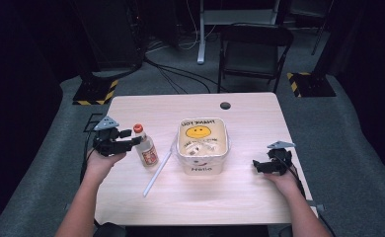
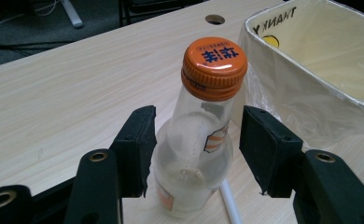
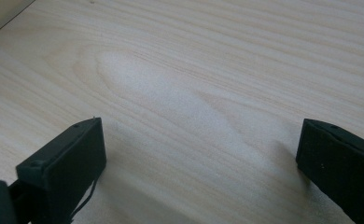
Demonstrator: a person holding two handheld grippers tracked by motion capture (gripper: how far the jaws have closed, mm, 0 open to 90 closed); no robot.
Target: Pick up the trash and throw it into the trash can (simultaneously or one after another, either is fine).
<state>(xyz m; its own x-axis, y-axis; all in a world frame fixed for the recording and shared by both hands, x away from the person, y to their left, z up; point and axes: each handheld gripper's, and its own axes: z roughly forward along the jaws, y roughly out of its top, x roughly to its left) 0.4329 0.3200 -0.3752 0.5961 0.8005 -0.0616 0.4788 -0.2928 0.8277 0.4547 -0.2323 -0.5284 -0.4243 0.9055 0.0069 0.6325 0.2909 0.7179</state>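
Note:
A small clear bottle [image 1: 146, 149] with an orange cap stands on the wooden table, left of the tub. My left gripper [image 1: 135, 141] reaches in from the left with its jaws on either side of the bottle. In the left gripper view the bottle [image 2: 194, 140] sits between the two pads of the left gripper [image 2: 196, 128]. The left pad is at the glass, and a narrow gap shows at the right pad. My right gripper [image 1: 257, 166] rests low over the table near the right edge. In the right gripper view this gripper [image 3: 199, 144] is open over bare wood.
A white tub [image 1: 226, 140] lined with a smiley-face bag stands mid-table, its rim [image 2: 311, 81] just right of the bottle. A white straw [image 1: 157, 173] lies slanted between bottle and tub. A cable hole [image 1: 225, 105] is at the far edge. A folding chair [image 1: 252, 49] stands behind.

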